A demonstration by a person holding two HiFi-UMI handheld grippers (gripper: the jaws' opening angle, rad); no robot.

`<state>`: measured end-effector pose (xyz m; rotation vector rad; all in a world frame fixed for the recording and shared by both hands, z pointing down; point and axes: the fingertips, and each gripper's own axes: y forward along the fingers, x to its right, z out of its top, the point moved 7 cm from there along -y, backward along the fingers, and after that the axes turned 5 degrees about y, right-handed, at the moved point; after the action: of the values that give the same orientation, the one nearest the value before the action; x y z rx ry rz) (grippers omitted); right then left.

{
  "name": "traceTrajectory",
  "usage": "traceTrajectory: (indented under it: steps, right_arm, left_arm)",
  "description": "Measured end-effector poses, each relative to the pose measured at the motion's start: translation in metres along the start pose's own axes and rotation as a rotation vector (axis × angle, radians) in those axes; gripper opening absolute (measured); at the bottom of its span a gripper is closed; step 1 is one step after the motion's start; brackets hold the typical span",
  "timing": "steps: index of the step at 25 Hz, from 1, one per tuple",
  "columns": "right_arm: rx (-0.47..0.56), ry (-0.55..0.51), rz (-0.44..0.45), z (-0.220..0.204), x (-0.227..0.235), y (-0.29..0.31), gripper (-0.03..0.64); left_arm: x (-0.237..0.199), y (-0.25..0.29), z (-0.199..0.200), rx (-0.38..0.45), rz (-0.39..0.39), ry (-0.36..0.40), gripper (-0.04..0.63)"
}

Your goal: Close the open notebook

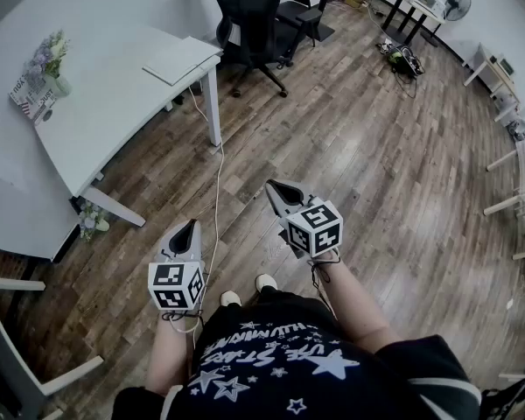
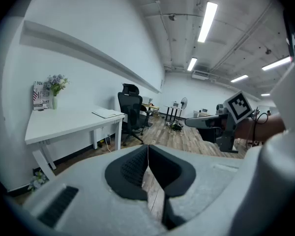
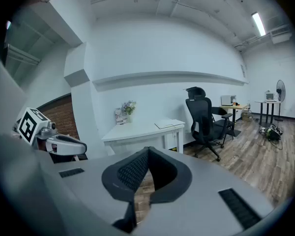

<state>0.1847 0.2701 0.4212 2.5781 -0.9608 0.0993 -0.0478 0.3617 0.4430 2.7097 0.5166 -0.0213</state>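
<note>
A person in a dark star-printed shirt [image 1: 280, 370] stands on the wood floor [image 1: 376, 173], well short of the white desk [image 1: 114, 112], with a gripper in each hand. The left gripper [image 1: 192, 226] and the right gripper [image 1: 272, 185] both point toward the desk, tipped slightly downward. Each has its jaws pressed together tip to tip, with nothing between them.

The notebook [image 1: 182, 59] lies flat on the desk's end nearest the office chair [image 1: 258, 16], close to the corner and the front edge. It is well apart from both grippers. In the left gripper view it sits up and left of the closed jaws. In the right gripper view it sits just above and slightly right of them. At this range it reads as a pale flat slab, and whether its pages lie open cannot be made out.

Bare floor stretches between the person and the desk. It is crossed only by a white cable [image 1: 217, 191] that runs from the desk's leg under the notebook corner toward the person's feet. A small bunch of flowers [image 1: 92, 221] lies on the floor by the desk's other foot.

The desktop around the notebook is bare. A vase of flowers [image 1: 52, 64] and a printed card [image 1: 31, 94] stand at the desk's opposite end, against the wall. The black chair stands just past the desk's notebook corner, and more tables [image 1: 411, 7] stand far beyond it.
</note>
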Motion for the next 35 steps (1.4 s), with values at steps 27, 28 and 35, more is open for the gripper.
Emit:
traceTrajectory:
  steps: [27,28,35]
  right_arm:
    - [0.020,0.095,-0.055,-0.018,-0.053,0.012,0.120]
    - [0.019,0.105,-0.051,-0.017,-0.048,0.017,0.149]
    - [-0.009,0.155,0.017,0.001,-0.004,0.068,0.236]
  left_arm:
    - [-0.046,-0.036,-0.037,-0.020,-0.063,-0.016,0.021]
    - [-0.047,-0.033,-0.036,-0.021,-0.060,-0.015,0.021]
    - [-0.068,0.008,-0.017,-0.019,0.013,-0.027,0.021]
